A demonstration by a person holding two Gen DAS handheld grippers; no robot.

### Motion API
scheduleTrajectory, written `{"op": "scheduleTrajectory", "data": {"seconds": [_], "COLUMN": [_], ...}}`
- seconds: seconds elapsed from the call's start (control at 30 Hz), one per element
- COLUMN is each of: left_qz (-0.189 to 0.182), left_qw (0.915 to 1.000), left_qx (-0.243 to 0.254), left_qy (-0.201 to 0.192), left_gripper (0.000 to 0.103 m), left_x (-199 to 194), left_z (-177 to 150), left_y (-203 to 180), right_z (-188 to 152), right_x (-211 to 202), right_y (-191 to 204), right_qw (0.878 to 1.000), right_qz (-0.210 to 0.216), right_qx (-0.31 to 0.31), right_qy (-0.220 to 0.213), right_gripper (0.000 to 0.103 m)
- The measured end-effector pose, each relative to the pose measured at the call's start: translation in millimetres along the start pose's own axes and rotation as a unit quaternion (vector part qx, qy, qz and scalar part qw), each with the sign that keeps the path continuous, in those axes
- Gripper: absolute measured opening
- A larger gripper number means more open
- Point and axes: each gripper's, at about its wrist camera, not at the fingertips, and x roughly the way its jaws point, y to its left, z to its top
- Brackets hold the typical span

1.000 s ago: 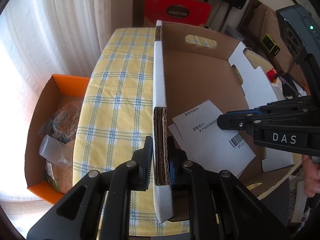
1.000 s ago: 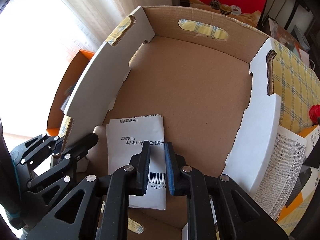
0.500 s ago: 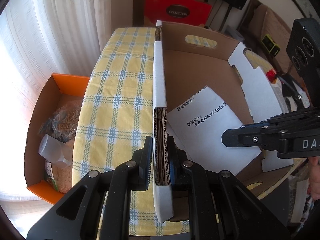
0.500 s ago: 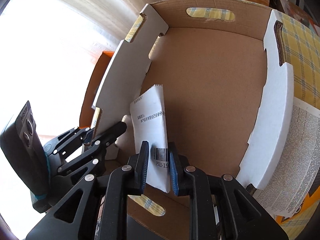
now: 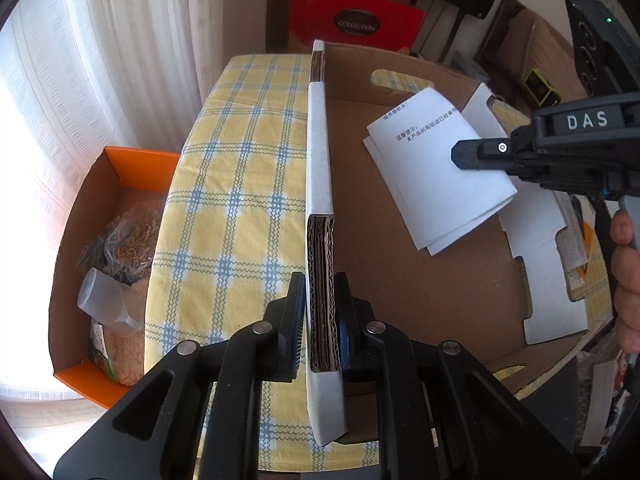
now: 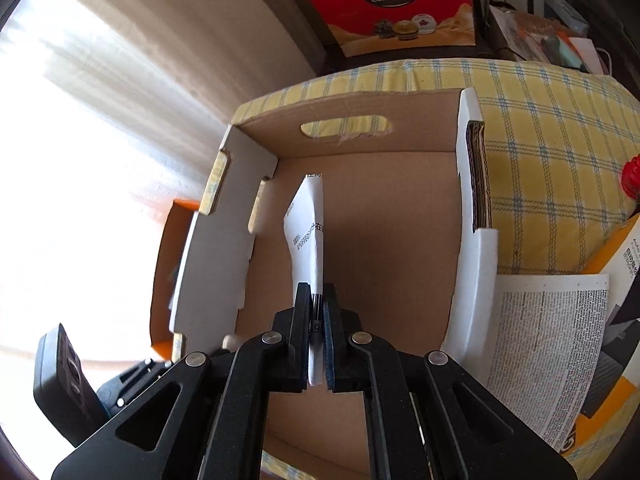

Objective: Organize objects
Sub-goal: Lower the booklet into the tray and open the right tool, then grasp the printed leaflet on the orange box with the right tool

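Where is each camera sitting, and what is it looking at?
Left wrist: sits on the left gripper, looking along the cardboard box wall it clamps; the right gripper and a hand show.
Right wrist: sits on the right gripper, looking into the box at the white paper it holds.
Both views show box, paper and yellow checked tablecloth.

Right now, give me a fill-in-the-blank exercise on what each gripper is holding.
1. The left gripper is shut on the ____ of the cardboard tray.
2. The right gripper holds the folded ____ with a barcode.
3. That sheet hangs ____ the tray floor, not on it.
4. The box beside the table is ____.

Missing: wall; paper; above; orange
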Motion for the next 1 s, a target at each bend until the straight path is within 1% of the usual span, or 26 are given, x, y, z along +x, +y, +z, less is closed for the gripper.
{"op": "scheduleTrajectory", "data": {"seconds": [0.07,0.13,0.27,0.37,0.57,0.63,0.67,0.7,0.77,0.83,0.93,1.0], "left_qz": [0.000,0.001,0.002,0.001,0.003,0.004,0.005,0.004,0.004,0.005,0.006,0.006], "left_qw": [1.0000,1.0000,1.0000,1.0000,1.0000,1.0000,1.0000,1.0000,1.0000,1.0000,1.0000,0.9999], "left_qx": [0.000,0.000,0.001,-0.001,0.000,0.002,0.003,0.002,0.001,0.001,0.002,0.002], "left_qy": [0.000,0.001,0.001,0.001,0.001,0.002,0.002,0.003,0.004,0.006,0.007,0.008], "left_gripper": [0.013,0.013,0.013,0.013,0.013,0.013,0.013,0.013,0.013,0.013,0.013,0.013], "left_x": [0,0,-1,-1,0,1,1,2,3,4,5,5], "left_z": [0,0,0,0,0,0,0,0,-1,-1,-2,-2], "left_y": [0,1,1,1,1,1,1,1,1,1,0,-1], "right_z": [9,18,28,28,21,20,19,18,15,13,10,8], "right_x": [0,3,14,24,31,35,35,35,31,20,0,-17], "right_y": [-10,-10,-19,-22,-11,-3,0,2,8,12,15,19], "right_qw": [0.999,0.998,0.993,0.992,0.996,0.999,0.999,0.999,0.998,0.997,0.997,0.995], "right_qz": [0.012,0.020,0.038,0.046,0.015,-0.006,-0.017,-0.029,-0.055,-0.069,-0.067,-0.077], "right_qx": [0.029,0.055,0.105,0.118,0.083,0.050,0.038,0.028,0.003,-0.018,-0.046,-0.070], "right_qy": [-0.008,-0.017,-0.025,-0.018,-0.006,0.013,0.021,0.027,0.027,0.016,0.002,-0.013], "right_gripper": [0.004,0.004,0.004,0.006,0.013,0.020,0.028,0.031,0.043,0.051,0.051,0.051]}}
